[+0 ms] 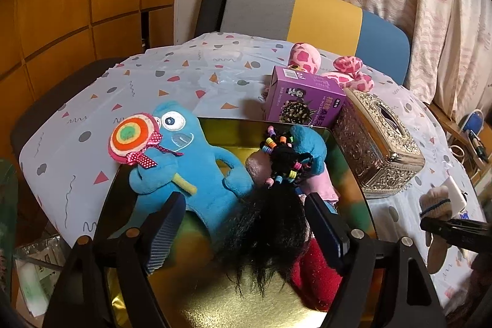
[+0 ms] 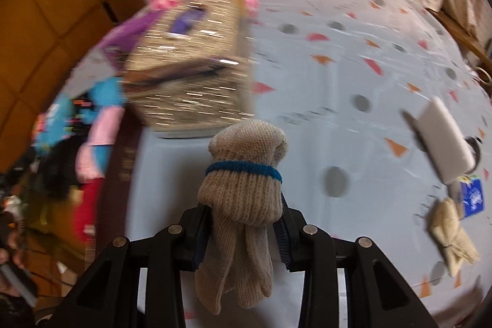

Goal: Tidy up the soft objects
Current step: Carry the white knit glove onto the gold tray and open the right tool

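A pale tablecloth (image 2: 323, 29) dotted with grey spots and coloured triangles covers the table, with wooden panels to the left and a curtain (image 1: 415, 5) to the right. A shiny gold tray (image 1: 215, 303) holds a blue plush toy (image 1: 190, 162) and a black-haired doll (image 1: 270, 223). The left gripper (image 1: 246, 232) stands wide open above the doll. The right gripper (image 2: 243, 235) is clamped on a beige glove (image 2: 246, 199), cuff pointing away, fingers hanging toward the camera, probably lifted clear of the cloth
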Available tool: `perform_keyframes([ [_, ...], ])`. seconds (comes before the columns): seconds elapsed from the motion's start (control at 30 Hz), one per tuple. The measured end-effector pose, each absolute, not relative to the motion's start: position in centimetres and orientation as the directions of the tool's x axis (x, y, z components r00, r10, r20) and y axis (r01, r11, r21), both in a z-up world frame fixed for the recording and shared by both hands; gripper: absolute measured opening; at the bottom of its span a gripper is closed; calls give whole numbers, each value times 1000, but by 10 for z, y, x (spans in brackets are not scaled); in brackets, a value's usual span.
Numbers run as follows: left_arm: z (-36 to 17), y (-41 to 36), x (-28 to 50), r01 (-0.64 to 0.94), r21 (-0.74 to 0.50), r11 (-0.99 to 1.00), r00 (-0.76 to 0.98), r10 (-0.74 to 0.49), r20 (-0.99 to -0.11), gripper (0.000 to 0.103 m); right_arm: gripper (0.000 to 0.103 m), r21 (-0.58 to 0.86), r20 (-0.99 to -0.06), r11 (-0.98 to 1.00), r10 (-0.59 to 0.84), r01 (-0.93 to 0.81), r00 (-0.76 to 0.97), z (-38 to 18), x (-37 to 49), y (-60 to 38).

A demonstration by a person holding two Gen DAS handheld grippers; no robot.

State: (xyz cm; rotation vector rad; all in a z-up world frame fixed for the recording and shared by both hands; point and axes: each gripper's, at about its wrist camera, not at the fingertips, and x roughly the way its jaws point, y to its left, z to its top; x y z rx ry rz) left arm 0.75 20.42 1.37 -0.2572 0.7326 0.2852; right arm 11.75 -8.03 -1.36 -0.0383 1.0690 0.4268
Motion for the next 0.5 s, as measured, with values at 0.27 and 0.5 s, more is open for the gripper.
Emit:
perform_keyframes([
  [0.27, 10, 206, 7, -348, -134, 928, 702, 164, -693, 81, 36, 221, -806, 844, 441, -489, 395, 14, 99, -19],
  [0.5, 11, 213, 4, -366, -146, 919, 705, 171, -689, 80, 36, 252, -782, 799, 501, -546, 372, 26, 86, 20],
])
